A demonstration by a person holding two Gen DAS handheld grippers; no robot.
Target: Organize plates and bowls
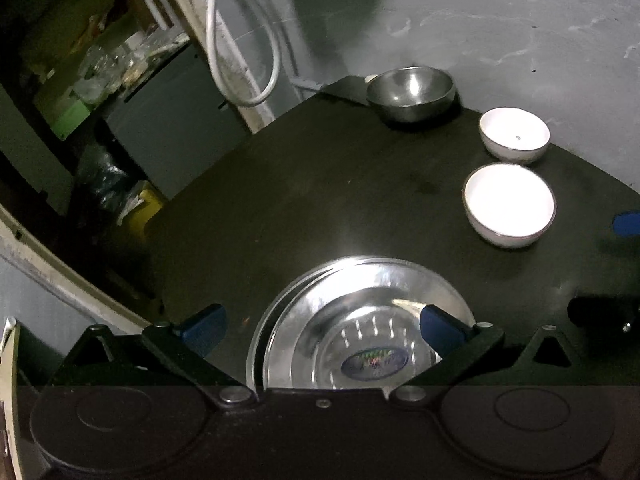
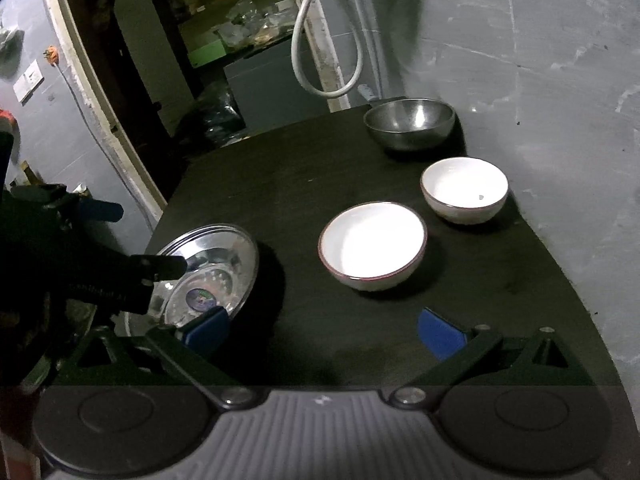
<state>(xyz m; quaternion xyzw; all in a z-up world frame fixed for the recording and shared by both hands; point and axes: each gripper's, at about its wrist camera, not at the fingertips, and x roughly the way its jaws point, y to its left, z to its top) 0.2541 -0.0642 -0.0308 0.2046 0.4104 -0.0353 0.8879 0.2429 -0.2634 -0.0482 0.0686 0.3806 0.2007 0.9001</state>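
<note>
Two steel plates (image 1: pixel 360 320) lie stacked on the dark table (image 1: pixel 320 184), the upper one set slightly off; a sticker shows at its middle. My left gripper (image 1: pixel 322 328) hangs open just above them, one blue pad over the plate's right side and the other over bare table to the left. Nothing is gripped. In the right wrist view the plates (image 2: pixel 212 268) sit at the table's left edge under the left gripper (image 2: pixel 150 238). My right gripper (image 2: pixel 322 332) is open over bare table, short of a white bowl (image 2: pixel 372 246). A second white bowl (image 2: pixel 464 190) and a steel bowl (image 2: pixel 410 122) stand farther back.
The bowls (image 1: pixel 510 204) (image 1: pixel 514 134) (image 1: pixel 410 92) line the table's right side beside a grey wall (image 2: pixel 540 80). A white cable loop (image 2: pixel 320 80) hangs behind the table. Past the left edge is a doorway with cluttered shelves (image 2: pixel 240 28).
</note>
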